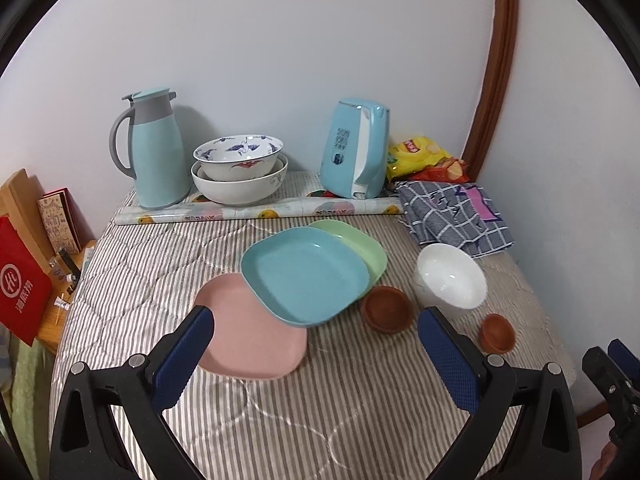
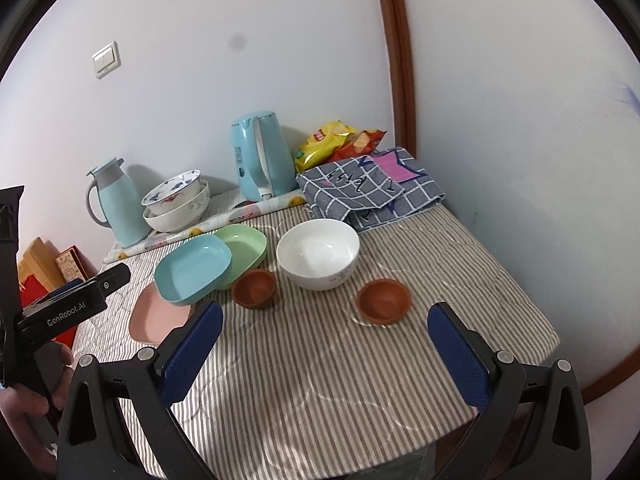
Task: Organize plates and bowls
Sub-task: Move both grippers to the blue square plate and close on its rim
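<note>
At the far left of the striped tablecloth (image 1: pixel 168 264) one tall pale-blue thermos jug (image 1: pixel 156 148) stands against the wall, and just beside it sit two patterned porcelain bowls (image 1: pixel 239 168), the smaller nested inside the larger. In front of them lies one roll of printed plastic sheet (image 1: pixel 256 210), stretching across toward one blue electric kettle (image 1: pixel 356 148). Nearer the middle are three square plates — one pink plate (image 1: pixel 252 340) lying flat and lowest, one blue plate (image 1: pixel 304 276) tilted with an edge resting on the pink one, and one green plate (image 1: pixel 360 244) tucked partly under the blue one's far side. The left gripper (image 1: pixel 316 340) hangs above the table's near part with its blue-padded fingers spread wide and nothing between them; its left pad overlaps the pink plate's near corner in the left wrist view, though contact cannot be judged. Right of the plates come two small brown bowls: the first brown bowl (image 2: pixel 254 288) sits close by the blue and green plates, and the second brown bowl (image 2: pixel 384 300) lies well apart, further right. Between and behind them stands one plain white bowl (image 2: pixel 318 254), upright. At the back right, two snack bags (image 2: pixel 340 142) — one yellow, one red — lie behind one folded checked cloth (image 2: pixel 372 192). The right gripper (image 2: pixel 324 340) is likewise released, fingers wide apart and empty, above the table's near edge, with the second brown bowl just ahead of it.
</note>
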Demonstrator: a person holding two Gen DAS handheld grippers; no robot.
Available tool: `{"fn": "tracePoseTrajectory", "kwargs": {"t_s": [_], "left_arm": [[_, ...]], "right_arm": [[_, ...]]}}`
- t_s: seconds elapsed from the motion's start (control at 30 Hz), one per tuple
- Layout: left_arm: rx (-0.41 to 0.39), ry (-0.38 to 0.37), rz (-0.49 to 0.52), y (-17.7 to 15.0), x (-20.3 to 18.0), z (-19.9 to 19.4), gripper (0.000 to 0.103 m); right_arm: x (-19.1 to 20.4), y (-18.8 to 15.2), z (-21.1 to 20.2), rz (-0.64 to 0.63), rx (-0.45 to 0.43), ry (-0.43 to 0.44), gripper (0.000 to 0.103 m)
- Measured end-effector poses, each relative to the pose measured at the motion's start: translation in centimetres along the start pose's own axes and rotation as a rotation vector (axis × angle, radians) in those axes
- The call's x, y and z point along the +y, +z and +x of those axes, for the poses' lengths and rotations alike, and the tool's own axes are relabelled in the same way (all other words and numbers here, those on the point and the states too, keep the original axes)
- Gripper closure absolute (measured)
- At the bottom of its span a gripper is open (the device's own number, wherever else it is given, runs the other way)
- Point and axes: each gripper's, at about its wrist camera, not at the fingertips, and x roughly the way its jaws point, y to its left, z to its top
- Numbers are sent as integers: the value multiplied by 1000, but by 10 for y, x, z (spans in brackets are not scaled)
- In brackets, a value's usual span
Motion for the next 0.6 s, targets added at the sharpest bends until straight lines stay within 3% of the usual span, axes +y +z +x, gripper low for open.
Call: {"fn": "tracePoseTrajectory", "kwargs": {"t_s": [0.6], "left_arm": [[57,11,-19,36,38,76,7]], "right_arm": [[61,36,115,-73,109,41,8]]}}
